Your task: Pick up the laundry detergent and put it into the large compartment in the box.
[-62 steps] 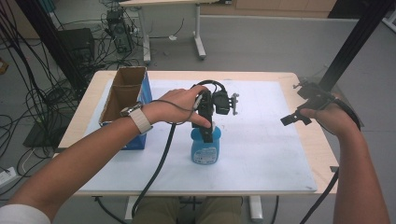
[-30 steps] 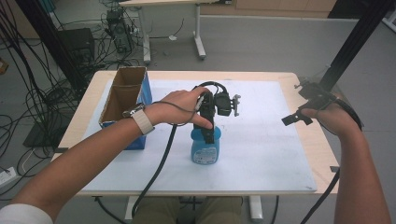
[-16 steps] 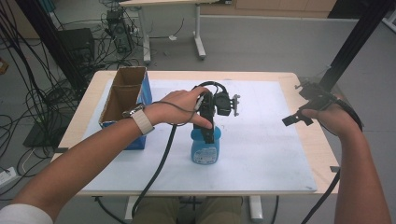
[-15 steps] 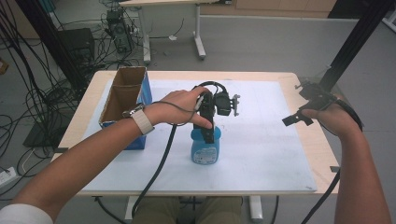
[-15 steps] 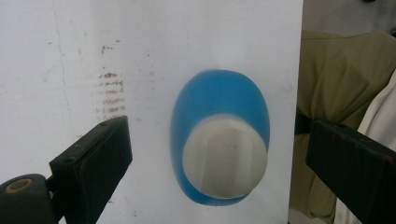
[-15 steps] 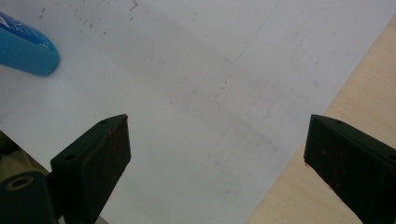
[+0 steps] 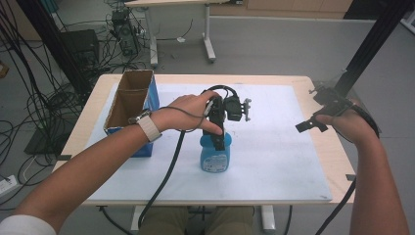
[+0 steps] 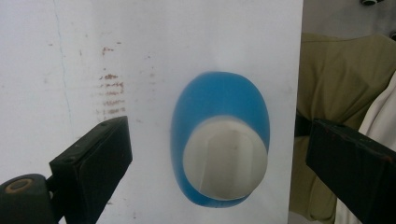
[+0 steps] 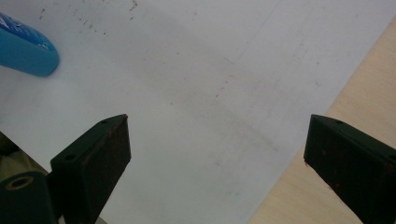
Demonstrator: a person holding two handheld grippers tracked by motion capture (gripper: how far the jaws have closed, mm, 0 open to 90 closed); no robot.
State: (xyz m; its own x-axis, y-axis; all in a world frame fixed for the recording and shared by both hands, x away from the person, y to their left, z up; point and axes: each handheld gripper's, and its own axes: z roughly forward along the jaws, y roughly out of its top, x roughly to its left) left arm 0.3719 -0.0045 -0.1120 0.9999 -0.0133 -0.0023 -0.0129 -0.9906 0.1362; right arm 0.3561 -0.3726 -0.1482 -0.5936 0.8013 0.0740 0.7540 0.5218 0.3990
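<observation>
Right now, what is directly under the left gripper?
Under the left gripper a blue bottle with a white cap stands upright on the white mat. The bottle hides its own base.

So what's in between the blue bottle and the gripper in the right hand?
Nothing. In the high view, just bare white mat runs from the blue bottle to the right gripper. The right gripper view shows the same bare stretch.

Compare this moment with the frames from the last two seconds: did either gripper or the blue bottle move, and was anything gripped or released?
Nothing visibly changed. The left gripper hangs over the upright blue bottle as before, jaws open on either side of its white cap and not touching it. The right gripper stays open above the table's right edge, and the cardboard box has not shifted.
</observation>
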